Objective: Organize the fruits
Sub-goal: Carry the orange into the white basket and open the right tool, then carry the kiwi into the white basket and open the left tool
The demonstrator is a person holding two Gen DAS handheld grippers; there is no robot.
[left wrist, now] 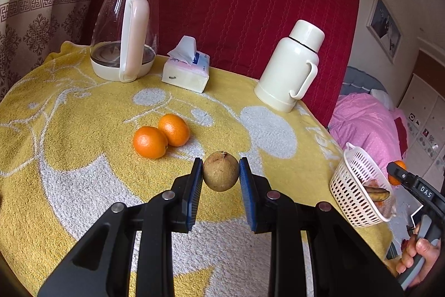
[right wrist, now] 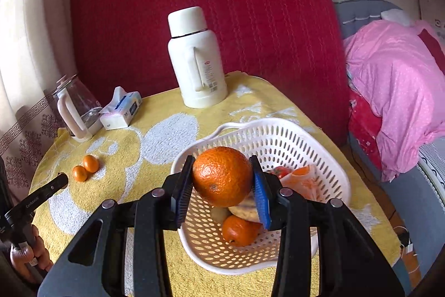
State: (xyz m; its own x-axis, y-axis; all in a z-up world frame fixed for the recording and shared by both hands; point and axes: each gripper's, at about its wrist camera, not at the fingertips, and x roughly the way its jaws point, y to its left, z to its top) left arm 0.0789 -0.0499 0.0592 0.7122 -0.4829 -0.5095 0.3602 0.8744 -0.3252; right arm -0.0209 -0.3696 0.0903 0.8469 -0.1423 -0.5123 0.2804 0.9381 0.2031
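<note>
Over the white basket at the surface's right edge, right gripper fingers clamp an orange; left gripper fingers pinch a brown fruit above the towel, two oranges lying just beyond.

yellow towel with white shapes; white perforated basket; red quilted backdrop.

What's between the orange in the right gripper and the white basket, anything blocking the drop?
Nothing visible blocks it. The right gripper holds the orange over the open white basket. Inside lie another orange and other fruit toward the middle and far side, with bare perforated floor at the left.
</note>
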